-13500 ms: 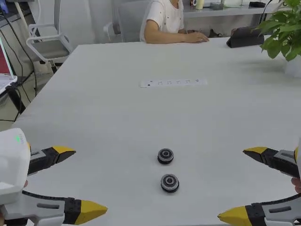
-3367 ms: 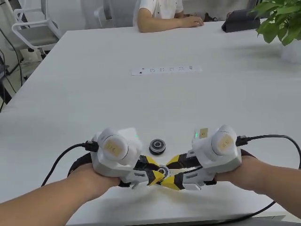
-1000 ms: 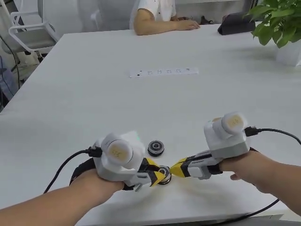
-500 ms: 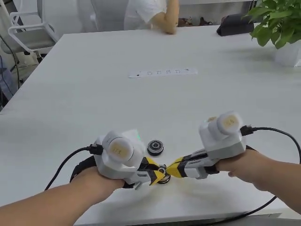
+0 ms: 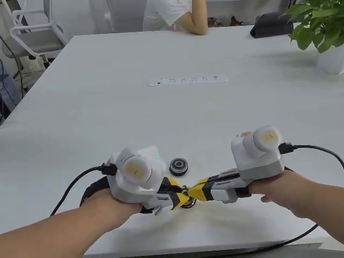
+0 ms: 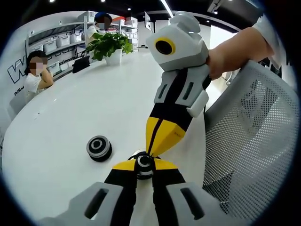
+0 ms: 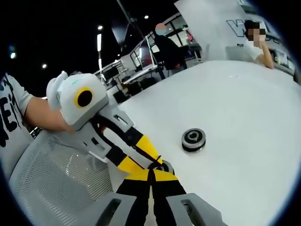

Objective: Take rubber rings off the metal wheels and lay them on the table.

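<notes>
Both grippers have come in from the table's near edge, where their jaws stood wide thirteen seconds back, and in the last half second the right one has closed the small gap to the near wheel.

On the white table [image 5: 258, 118] we have the left gripper [image 5: 179, 196] and the right gripper [image 5: 197, 189] meeting tip to tip just in front of us. The left jaws are narrow and clamped on the near wheel [image 6: 143, 162], steadying it on the tabletop. The right jaws are drawn together to a point at that wheel's rim; we cannot tell whether any rubber is pinched between them. The far wheel [image 5: 178, 166] sits just beyond, untouched, its rubber ring [image 6: 99, 157] on.

We judge the task barely begun: no ring lies loose on the table, so we are at the first peel, with the second wheel left to do.
</notes>
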The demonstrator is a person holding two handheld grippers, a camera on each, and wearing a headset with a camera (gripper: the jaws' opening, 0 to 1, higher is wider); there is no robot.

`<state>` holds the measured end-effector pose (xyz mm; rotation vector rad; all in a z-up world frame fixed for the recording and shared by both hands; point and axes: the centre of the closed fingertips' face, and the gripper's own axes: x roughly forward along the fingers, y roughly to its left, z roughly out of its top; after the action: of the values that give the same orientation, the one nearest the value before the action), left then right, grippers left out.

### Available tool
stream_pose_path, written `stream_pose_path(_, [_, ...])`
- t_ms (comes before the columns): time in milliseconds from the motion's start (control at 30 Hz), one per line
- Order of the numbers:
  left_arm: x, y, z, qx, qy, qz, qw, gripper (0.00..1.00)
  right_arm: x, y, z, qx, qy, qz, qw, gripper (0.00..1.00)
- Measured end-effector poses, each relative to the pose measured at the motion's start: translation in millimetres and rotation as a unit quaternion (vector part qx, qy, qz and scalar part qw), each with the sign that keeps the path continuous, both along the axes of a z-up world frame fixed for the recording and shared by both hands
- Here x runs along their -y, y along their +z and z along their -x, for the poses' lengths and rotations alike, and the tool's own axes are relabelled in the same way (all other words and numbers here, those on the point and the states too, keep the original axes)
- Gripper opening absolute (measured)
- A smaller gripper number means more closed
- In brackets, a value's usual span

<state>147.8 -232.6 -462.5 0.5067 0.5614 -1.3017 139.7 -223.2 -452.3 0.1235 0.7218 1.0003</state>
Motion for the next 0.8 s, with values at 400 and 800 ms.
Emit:
stream_pose_path(400, [0.5,0.0,0.2,0.000,0.002,0.002,1.0000,0.06,8.7,-6.6,-1.8,0.004,-0.014,0.010,0.9999,0.00])
stream_pose_path(800, [1.4,0.0,-1.3,-0.001,0.002,0.005,1.0000,0.07,12.0,-7.6,-3.6,0.005,-0.023,0.015,0.9996,0.00])
